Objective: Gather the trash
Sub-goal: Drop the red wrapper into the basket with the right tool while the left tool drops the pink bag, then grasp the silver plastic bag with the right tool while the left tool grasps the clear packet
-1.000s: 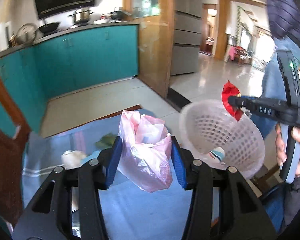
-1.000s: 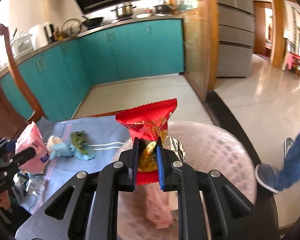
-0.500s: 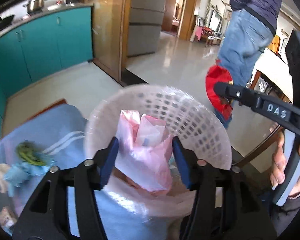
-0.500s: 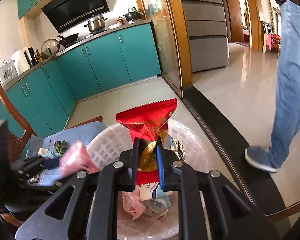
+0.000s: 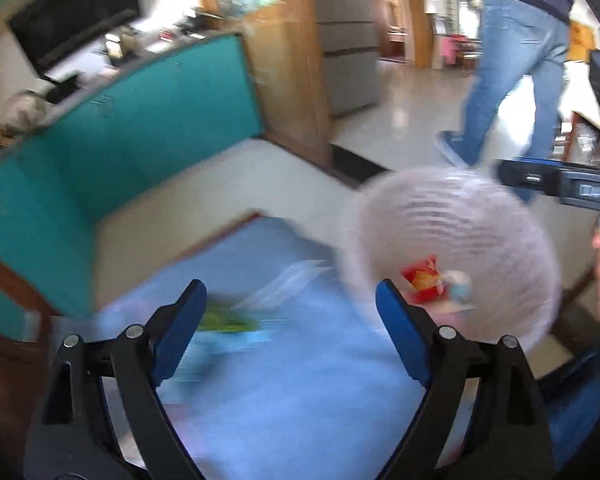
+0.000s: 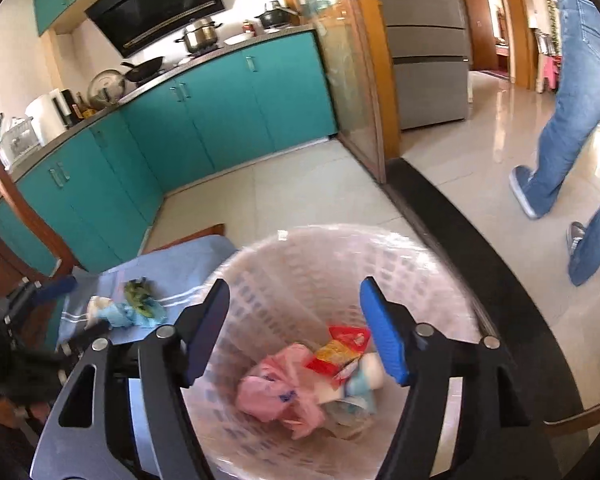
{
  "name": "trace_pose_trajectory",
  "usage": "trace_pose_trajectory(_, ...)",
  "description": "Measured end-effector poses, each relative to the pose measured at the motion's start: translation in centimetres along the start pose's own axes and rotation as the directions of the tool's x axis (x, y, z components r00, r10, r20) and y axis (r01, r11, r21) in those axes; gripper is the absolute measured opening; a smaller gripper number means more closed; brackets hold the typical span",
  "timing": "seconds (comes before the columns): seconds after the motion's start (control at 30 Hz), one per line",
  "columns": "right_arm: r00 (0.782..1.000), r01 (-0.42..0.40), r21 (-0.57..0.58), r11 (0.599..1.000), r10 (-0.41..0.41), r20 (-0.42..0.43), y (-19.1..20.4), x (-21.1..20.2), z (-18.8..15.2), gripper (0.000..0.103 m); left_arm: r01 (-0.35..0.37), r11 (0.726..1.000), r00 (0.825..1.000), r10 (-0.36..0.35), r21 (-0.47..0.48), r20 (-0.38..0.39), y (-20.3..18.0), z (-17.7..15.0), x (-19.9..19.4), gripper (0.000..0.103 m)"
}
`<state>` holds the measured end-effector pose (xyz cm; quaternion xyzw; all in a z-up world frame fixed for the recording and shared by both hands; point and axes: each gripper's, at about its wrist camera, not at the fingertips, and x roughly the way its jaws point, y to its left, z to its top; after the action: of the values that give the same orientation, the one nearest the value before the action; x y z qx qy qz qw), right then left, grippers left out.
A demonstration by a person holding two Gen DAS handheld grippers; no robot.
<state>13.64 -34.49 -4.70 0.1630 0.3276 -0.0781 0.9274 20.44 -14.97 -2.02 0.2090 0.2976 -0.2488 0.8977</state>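
Observation:
A white perforated basket [image 6: 432, 280] stands at the table's right end; it also shows, blurred, in the left wrist view [image 5: 452, 216]. Inside lie a pink plastic bag [image 6: 278, 394], a red snack wrapper [image 6: 342, 344] and other scraps. My right gripper [image 6: 294, 316] is open and empty above the basket. My left gripper [image 5: 290, 312] is open and empty over the blue tablecloth [image 5: 292, 380], left of the basket. Green and blue scraps [image 6: 138, 304] lie on the cloth; they show blurred in the left wrist view [image 5: 228, 320].
Teal kitchen cabinets [image 6: 204, 120] run along the back. A person in jeans [image 6: 572, 112] walks on the tiled floor at the right. A wooden chair back [image 6: 4, 200] stands at the left. The table's far edge [image 6: 196, 236] is close behind the scraps.
Both grippers opened. The pink bag and the red wrapper dropped into the basket. My left gripper swung back left over the cloth.

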Motion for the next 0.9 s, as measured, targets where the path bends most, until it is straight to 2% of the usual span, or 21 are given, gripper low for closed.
trace_pose_trajectory(0.07, 0.998, -0.053, -0.030, 0.998, 0.053, -0.019, 2.0, 0.8, -0.2, 0.068, -0.108, 0.994, 0.994, 0.109, -0.028, 0.027, 3.6, -0.6, -0.8, 0.087)
trace_pose_trajectory(0.17, 0.988, -0.144, -0.117, 0.983, 0.136, -0.077, 6.3, 2.4, -1.3, 0.068, -0.191, 0.973, 0.980, 0.197, -0.127, 0.037, 8.0, -1.6, -2.2, 0.087)
trace_pose_trajectory(0.23, 0.965, -0.239, -0.171, 0.956, 0.215, -0.152, 10.0, 4.1, -2.5, 0.068, -0.230, 0.955, 0.970, 0.240, -0.190, 0.034, 10.9, -2.5, -3.5, 0.087)
trace_pose_trajectory(0.27, 0.951, -0.282, -0.188, 0.941, 0.248, -0.187, 11.7, 4.9, -3.2, 0.068, -0.240, 0.949, 0.967, 0.253, -0.202, 0.040, 11.6, -2.9, -4.3, 0.087)
trace_pose_trajectory(0.37, 0.889, -0.417, -0.248, 0.874, 0.335, -0.311, 17.7, 7.3, -5.9, 0.068, -0.274, 0.933, 0.952, 0.298, -0.234, 0.074, 13.7, -3.8, -6.5, 0.090)
trace_pose_trajectory(0.5, 0.810, -0.559, -0.312, 0.768, 0.426, -0.402, 24.1, 8.1, -8.6, 0.069, -0.205, 0.922, 0.962, 0.252, -0.329, 0.105, 16.1, -5.1, -8.0, 0.090)
trace_pose_trajectory(0.53, 0.791, -0.590, -0.342, 0.731, 0.438, -0.428, 25.7, 8.1, -9.4, 0.075, -0.184, 0.920, 0.966, 0.233, -0.346, 0.107, 16.5, -5.5, -8.1, 0.090)
trace_pose_trajectory(0.57, 0.785, -0.602, -0.373, 0.706, 0.437, -0.440, 27.1, 8.0, -10.2, 0.083, -0.168, 0.920, 0.970, 0.218, -0.353, 0.107, 16.9, -5.8, -8.1, 0.091)
trace_pose_trajectory(0.6, 0.784, -0.609, -0.417, 0.675, 0.429, -0.450, 28.5, 7.9, -11.1, 0.086, -0.153, 0.922, 0.975, 0.200, -0.356, 0.101, 17.1, -6.1, -8.0, 0.091)
trace_pose_trajectory(0.67, 0.786, -0.613, -0.503, 0.609, 0.405, -0.467, 30.9, 8.0, -13.0, 0.088, -0.154, 0.922, 0.977, 0.195, -0.354, 0.083, 17.1, -6.5, -7.6, 0.091)
trace_pose_trajectory(0.73, 0.786, -0.614, -0.548, 0.568, 0.382, -0.485, 32.0, 8.4, -14.2, 0.089, -0.168, 0.927, 0.977, 0.202, -0.335, 0.070, 17.1, -6.8, -7.5, 0.091)
trace_pose_trajectory(0.77, 0.777, -0.626, -0.555, 0.548, 0.377, -0.504, 32.5, 8.8, -14.8, 0.089, -0.176, 0.927, 0.976, 0.209, -0.331, 0.067, 17.2, -7.0, -7.5, 0.091)
trace_pose_trajectory(0.9, 0.758, -0.645, -0.551, 0.529, 0.353, -0.549, 32.9, 10.6, -15.8, 0.088, -0.175, 0.919, 0.976, 0.208, -0.354, 0.057, 17.8, -7.4, -7.6, 0.091)
